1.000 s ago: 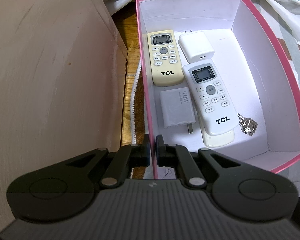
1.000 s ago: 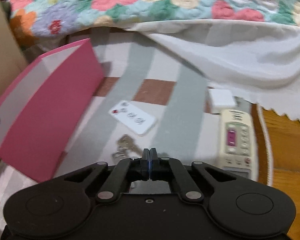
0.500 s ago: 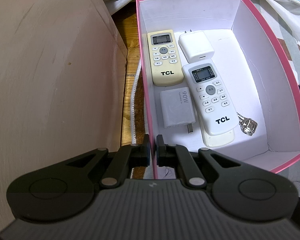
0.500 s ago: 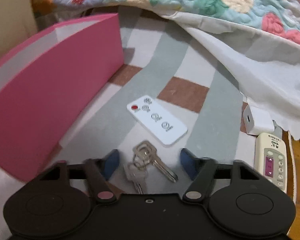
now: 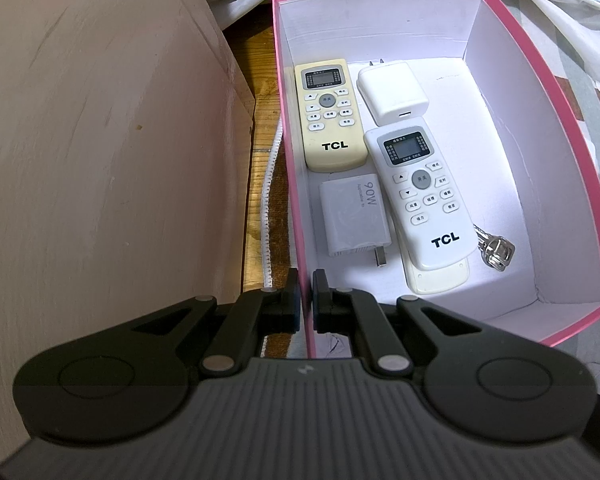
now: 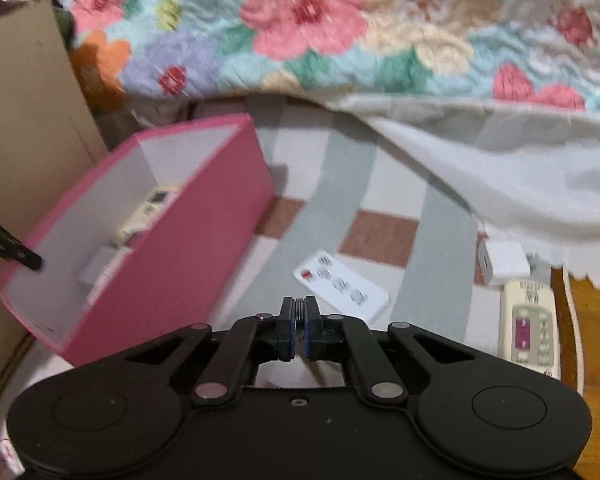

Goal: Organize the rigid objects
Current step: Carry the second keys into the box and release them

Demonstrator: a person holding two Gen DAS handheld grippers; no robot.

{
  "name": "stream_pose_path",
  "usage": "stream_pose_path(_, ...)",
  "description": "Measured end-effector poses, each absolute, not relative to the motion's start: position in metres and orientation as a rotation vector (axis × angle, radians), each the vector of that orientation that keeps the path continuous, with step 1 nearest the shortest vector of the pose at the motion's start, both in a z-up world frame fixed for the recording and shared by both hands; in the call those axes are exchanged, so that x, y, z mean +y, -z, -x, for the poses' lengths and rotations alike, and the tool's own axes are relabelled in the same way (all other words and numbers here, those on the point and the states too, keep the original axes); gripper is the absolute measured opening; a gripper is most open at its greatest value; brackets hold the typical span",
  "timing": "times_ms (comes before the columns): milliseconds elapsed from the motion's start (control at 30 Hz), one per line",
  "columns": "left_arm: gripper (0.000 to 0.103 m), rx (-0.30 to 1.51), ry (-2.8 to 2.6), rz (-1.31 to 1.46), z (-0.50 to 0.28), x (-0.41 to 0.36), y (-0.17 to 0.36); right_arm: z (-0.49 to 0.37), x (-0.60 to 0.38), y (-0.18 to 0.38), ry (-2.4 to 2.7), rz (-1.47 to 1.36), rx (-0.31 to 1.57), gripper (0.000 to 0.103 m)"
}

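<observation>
both fingers pairs closed | left gripper point(image 5: 306, 280) pinches box wall point(image 5: 296, 208) | right gripper point(image 6: 299, 312) clamps half-hidden keys point(image 6: 299, 314)

Inside the pink box point(image 5: 572, 120), the cream remote point(image 5: 328, 114) against the left wall carries "TCL" in black near its lower end, and its round grey middle button reads "开关". The white remote point(image 5: 424, 196), lying further toward the box's middle and nearer its front wall, shows the same "TCL" and the same "开关" on its round button. The smaller button labels and screen marks on both are too fine to read. The flat white charger point(image 5: 352, 216), beside the white remote on the side toward the left wall, is printed "90W", with a line of tiny lettering beside it that cannot be made out.
</observation>
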State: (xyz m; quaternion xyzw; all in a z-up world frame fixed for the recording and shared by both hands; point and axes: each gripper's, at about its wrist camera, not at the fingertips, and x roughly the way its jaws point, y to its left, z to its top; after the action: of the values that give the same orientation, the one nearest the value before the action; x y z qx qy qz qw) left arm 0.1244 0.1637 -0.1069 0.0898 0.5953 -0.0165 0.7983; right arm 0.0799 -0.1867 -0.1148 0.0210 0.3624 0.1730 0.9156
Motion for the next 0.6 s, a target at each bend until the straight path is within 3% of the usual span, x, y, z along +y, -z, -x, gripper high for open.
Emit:
stream_pose_path(267, 0.004, 1.351, 0.033, -0.107, -0.125, 0.172, 0.099, -0.065, -0.162, 0.054, -0.469, -0.054, 0.605, 0.005)
stream_pose_path(600, 0.003, 1.335, 0.034, -0.136, -0.124, 0.170, 0.093, -0.075, -0.104, 0.009, -0.639, -0.032, 0.591, 0.005)
